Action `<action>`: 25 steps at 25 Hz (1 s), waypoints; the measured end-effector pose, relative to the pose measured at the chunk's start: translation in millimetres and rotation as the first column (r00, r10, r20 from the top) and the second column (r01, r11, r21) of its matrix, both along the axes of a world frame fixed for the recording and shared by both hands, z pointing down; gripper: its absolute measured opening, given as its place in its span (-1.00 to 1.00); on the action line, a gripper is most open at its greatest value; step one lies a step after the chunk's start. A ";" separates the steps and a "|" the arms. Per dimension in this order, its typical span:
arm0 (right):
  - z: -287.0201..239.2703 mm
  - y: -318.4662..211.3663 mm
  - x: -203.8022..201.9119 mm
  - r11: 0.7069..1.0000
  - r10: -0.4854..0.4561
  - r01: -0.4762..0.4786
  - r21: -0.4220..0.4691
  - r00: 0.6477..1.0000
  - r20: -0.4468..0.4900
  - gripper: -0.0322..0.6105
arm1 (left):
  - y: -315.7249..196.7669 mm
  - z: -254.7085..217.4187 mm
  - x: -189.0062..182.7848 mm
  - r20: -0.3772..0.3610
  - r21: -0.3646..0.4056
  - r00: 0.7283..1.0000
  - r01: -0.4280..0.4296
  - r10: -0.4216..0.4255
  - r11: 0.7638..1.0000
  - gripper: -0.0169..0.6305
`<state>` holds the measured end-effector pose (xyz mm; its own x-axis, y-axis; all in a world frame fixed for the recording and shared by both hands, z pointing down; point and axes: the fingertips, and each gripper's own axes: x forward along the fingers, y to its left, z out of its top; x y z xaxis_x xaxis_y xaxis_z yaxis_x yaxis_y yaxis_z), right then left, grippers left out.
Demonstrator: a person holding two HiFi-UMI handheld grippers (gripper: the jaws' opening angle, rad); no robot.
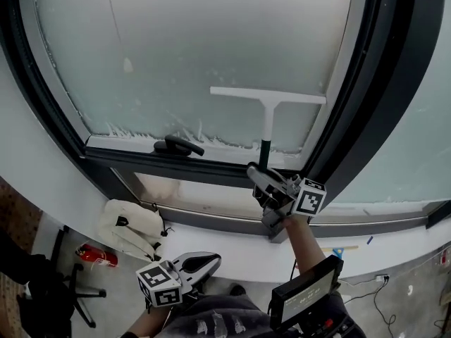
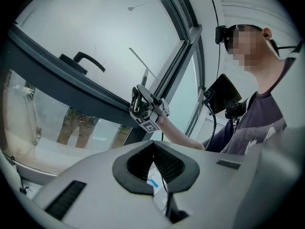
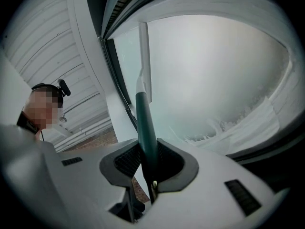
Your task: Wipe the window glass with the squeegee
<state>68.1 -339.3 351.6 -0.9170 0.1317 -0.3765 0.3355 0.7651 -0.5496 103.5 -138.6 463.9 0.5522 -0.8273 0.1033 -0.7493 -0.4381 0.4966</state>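
The white squeegee (image 1: pixel 268 98) lies with its blade flat against the frosted, soapy window glass (image 1: pixel 190 55), low on the right part of the pane. Its dark green handle (image 1: pixel 263 153) runs down into my right gripper (image 1: pixel 270 182), which is shut on it just above the frame. In the right gripper view the handle (image 3: pixel 144 123) rises between the pads to the blade (image 3: pixel 143 51). My left gripper (image 1: pixel 201 262) hangs low, away from the window, shut with nothing in it. In the left gripper view its pads (image 2: pixel 167 163) meet at the tips.
A black window handle (image 1: pixel 177 145) sits on the lower frame, left of the squeegee. Foam streaks line the bottom of the glass (image 1: pixel 176 134). Below the sill (image 1: pixel 232 248) are a white bag (image 1: pixel 130 224), a red object (image 1: pixel 95 254) and a chair base (image 1: pixel 77 298). A black screen (image 1: pixel 306 291) hangs at my waist.
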 end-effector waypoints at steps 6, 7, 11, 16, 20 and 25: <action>7.6 0.9 1.4 1.000 0.021 -0.021 0.013 1.000 -0.012 -0.64 | 7.1 2.0 -10.1 -0.008 -0.004 1.000 0.030 -0.030 1.000 -0.93; 7.0 1.5 1.3 0.999 0.028 -0.028 0.021 1.000 -0.012 -0.65 | 7.1 1.3 -12.4 -0.008 0.001 1.000 0.025 -0.025 1.000 -0.93; 6.0 3.6 4.1 0.995 0.080 -0.080 0.056 0.997 -0.002 -0.68 | 9.5 -5.2 -27.0 -0.013 0.048 1.000 -0.009 0.009 0.999 -0.93; -0.6 17.0 1.0 0.969 0.204 -0.199 0.143 0.979 -0.017 -0.69 | 30.0 -4.6 -69.8 -0.035 0.084 0.996 -0.078 0.081 0.993 -0.93; -18.5 38.9 -18.6 0.953 0.267 -0.266 0.144 0.964 0.011 -0.69 | 49.3 -5.3 -129.3 -0.037 0.110 0.992 -0.116 0.120 0.987 -0.93; -40.2 75.0 -62.0 0.958 0.274 -0.281 0.055 0.956 0.108 -0.70 | 71.5 -2.0 -193.1 -0.041 0.116 0.986 -0.156 0.162 0.981 -0.93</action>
